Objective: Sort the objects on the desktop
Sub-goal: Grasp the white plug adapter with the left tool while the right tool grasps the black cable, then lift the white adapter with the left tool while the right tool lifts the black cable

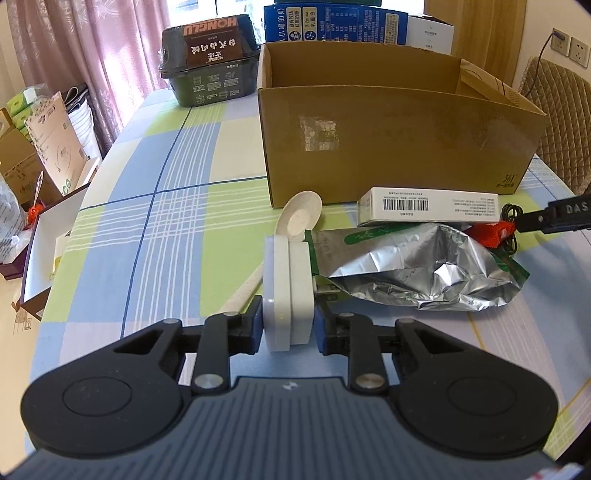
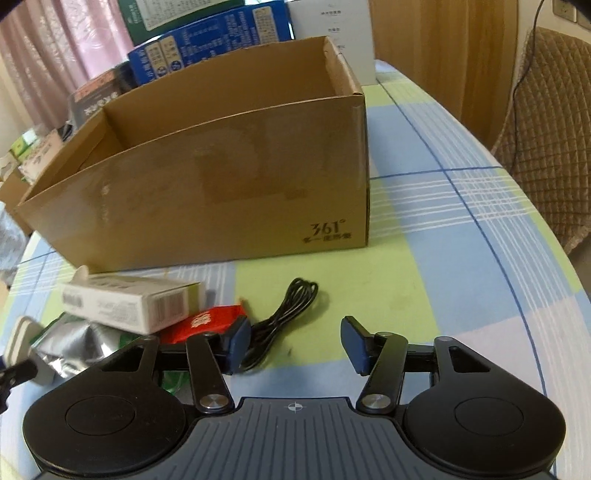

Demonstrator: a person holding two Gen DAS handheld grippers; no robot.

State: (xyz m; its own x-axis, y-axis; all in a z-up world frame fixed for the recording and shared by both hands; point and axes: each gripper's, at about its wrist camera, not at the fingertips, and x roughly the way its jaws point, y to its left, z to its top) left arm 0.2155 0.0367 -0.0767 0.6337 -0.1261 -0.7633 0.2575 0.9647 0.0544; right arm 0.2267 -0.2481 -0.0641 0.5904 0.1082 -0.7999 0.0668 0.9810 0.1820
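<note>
My left gripper (image 1: 288, 328) is shut on a white square adapter (image 1: 288, 291), held upright between its blue pads above the table. A beige spoon (image 1: 299, 218), a white carton (image 1: 428, 205), a silver foil bag (image 1: 424, 273) and a red packet (image 1: 495, 234) lie beyond it, in front of the open cardboard box (image 1: 391, 144). My right gripper (image 2: 297, 345) is open and empty, low over the table. A coiled black cable (image 2: 284, 321) lies between and ahead of its fingers, beside the red packet (image 2: 203, 325) and white carton (image 2: 129, 304). The box (image 2: 221, 192) stands behind.
A dark food container (image 1: 210, 62) and blue cartons (image 1: 332, 26) stand behind the box. The checked tablecloth (image 2: 461, 229) spreads right of the box. A quilted chair (image 2: 546, 122) stands at the right edge. Boxes (image 1: 44, 147) crowd the floor left of the table.
</note>
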